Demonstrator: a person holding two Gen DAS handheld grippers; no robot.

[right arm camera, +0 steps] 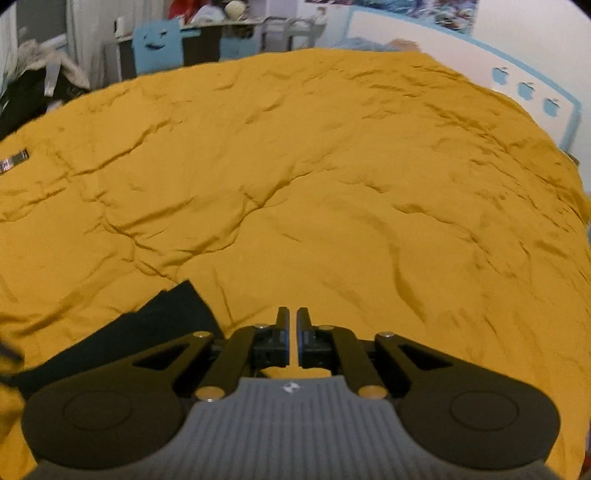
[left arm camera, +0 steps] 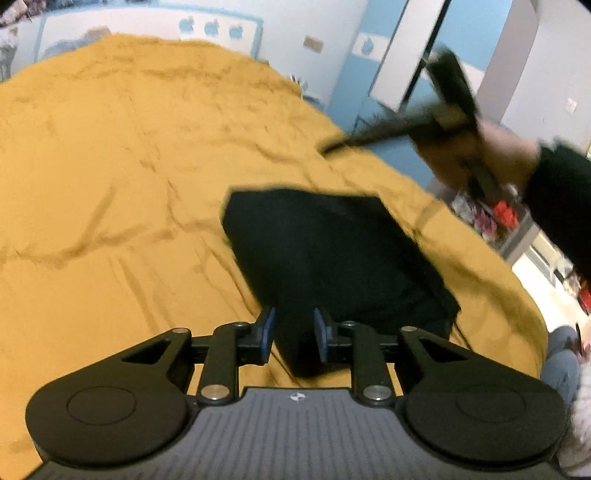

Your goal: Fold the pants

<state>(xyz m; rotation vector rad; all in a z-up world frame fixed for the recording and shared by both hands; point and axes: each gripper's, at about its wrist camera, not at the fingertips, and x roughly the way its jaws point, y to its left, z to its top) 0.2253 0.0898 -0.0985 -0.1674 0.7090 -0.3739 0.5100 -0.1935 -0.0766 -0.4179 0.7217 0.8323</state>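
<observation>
The black pants [left arm camera: 332, 258] lie folded into a compact block on the mustard-yellow bedspread [left arm camera: 110, 184]. My left gripper [left arm camera: 294, 328] is open, its blue-padded fingers straddling the near corner of the pants without gripping. In the right wrist view a corner of the pants [right arm camera: 166, 317] shows at the lower left. My right gripper [right arm camera: 293, 321] is nearly closed, empty, above bare bedspread [right arm camera: 332, 184]. It also appears blurred in the left wrist view [left arm camera: 332, 147], held by a hand at the upper right, above the bed's edge.
A white and blue headboard [left arm camera: 147, 26] with apple shapes backs the bed. Blue and white cabinets [left arm camera: 406, 55] stand to the right. Cluttered shelves and clothes [right arm camera: 44, 85] lie beyond the bed's far side. A small striped item [right arm camera: 13, 160] rests at the bedspread's left edge.
</observation>
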